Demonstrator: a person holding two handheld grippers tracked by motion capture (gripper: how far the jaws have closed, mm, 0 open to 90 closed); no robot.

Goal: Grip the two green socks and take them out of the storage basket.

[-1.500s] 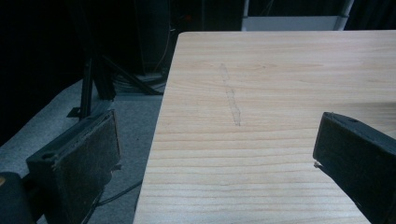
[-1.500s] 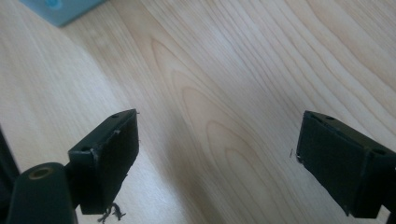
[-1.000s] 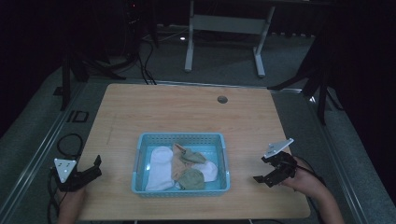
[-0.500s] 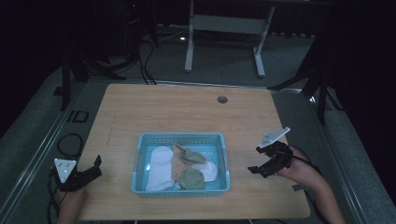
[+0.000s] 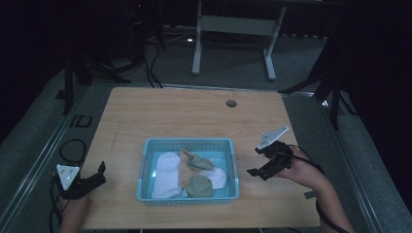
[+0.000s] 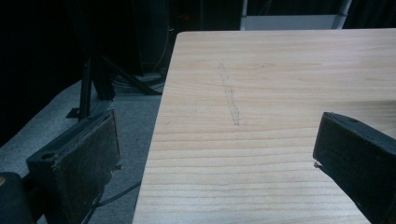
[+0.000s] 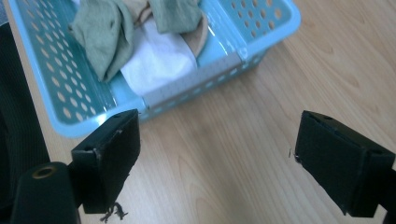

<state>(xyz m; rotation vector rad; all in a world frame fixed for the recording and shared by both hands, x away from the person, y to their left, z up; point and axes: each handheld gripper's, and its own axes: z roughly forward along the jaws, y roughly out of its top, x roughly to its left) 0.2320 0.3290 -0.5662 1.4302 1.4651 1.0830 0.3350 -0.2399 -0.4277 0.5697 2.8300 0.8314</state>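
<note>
High view, nearest stuff: left hand-held gripper (image 5: 100, 173) sits at the tabletop's (image 5: 194, 116) near left corner, well to the left of the basket (image 5: 189, 199), holding nothing
Left gripper view: jaws spread wide, just bare wood and the tabletop's left edge between them
Right hand-held gripper: (image 5: 256, 163) hovering just off the basket's right wall, tilted toward it, jaws wide apart and empty
Right gripper view: jaws point at the basket's (image 7: 196, 79) wall, wood grain between them, not touching it as far as I can see
Basket: light blue plastic with holes, sitting on the near half of the tabletop, roughly centred
Socks in the basket: white sock (image 5: 165, 170) along its left side, tan one (image 5: 184, 170) in the middle, green ones (image 5: 198, 186) bunched on top toward the right, all loosely piled
Past the basket: small round grommet (image 5: 231, 103) near the tabletop's far edge, well apart from it
Further back: grey desk frame (image 5: 233, 29) on the floor
</note>
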